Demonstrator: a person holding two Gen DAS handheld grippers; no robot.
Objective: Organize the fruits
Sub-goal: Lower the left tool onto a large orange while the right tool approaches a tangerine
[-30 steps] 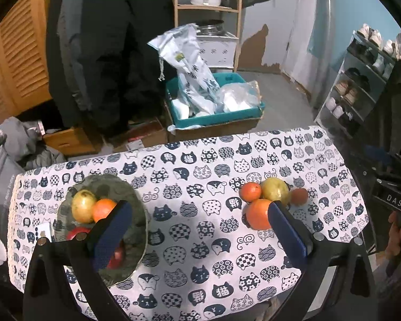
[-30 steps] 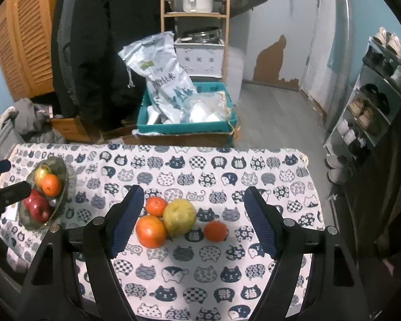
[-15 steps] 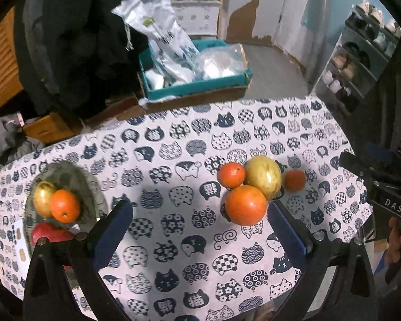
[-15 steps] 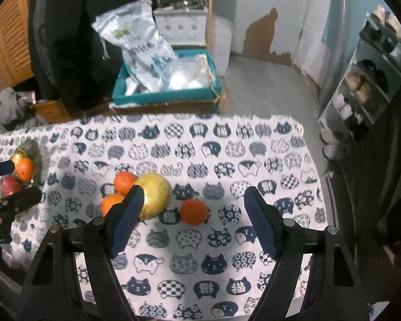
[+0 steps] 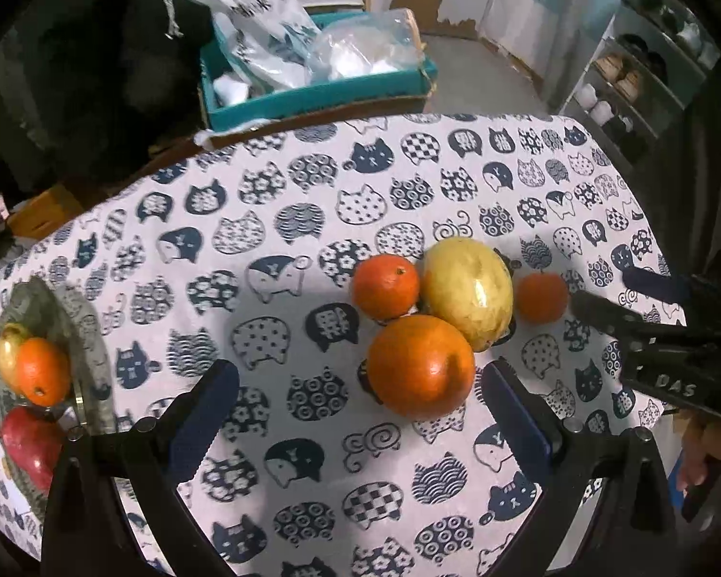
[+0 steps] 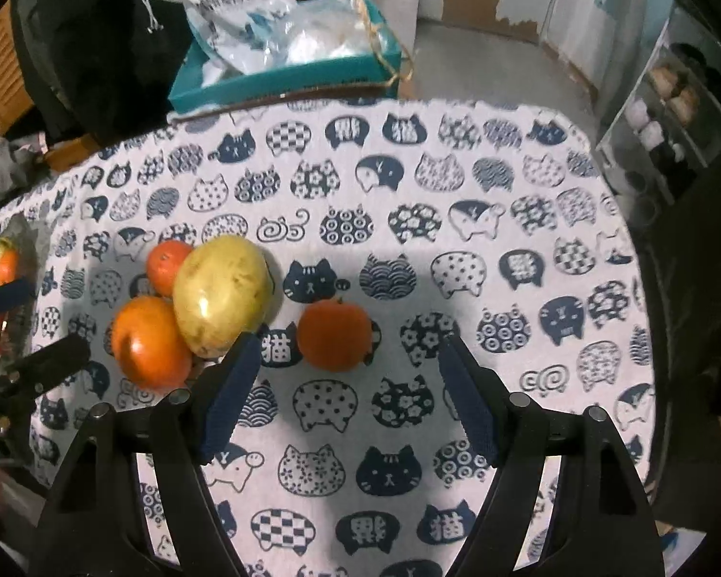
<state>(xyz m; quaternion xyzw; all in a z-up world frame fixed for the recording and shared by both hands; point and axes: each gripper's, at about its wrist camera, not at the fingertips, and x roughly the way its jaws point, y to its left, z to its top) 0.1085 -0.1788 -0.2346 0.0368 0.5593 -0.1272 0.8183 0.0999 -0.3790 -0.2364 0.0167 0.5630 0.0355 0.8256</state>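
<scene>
Fruits: I count four loose on the cat-print tablecloth (image 5: 274,182). Nearest my left gripper (image 5: 360,408), spread wide and holding nothing, sits one large orange (image 5: 420,366). Touching it behind are one yellow-green fruit (image 5: 467,292) and one mandarin (image 5: 385,285). One small tangerine (image 6: 334,334) lies just beyond my right gripper (image 6: 346,387), also wide open and empty. Far left, one glass bowl (image 5: 79,332) holds three more: one orange, one yellow, one red. Beyond the table's edge stands one teal box (image 5: 312,96).
</scene>
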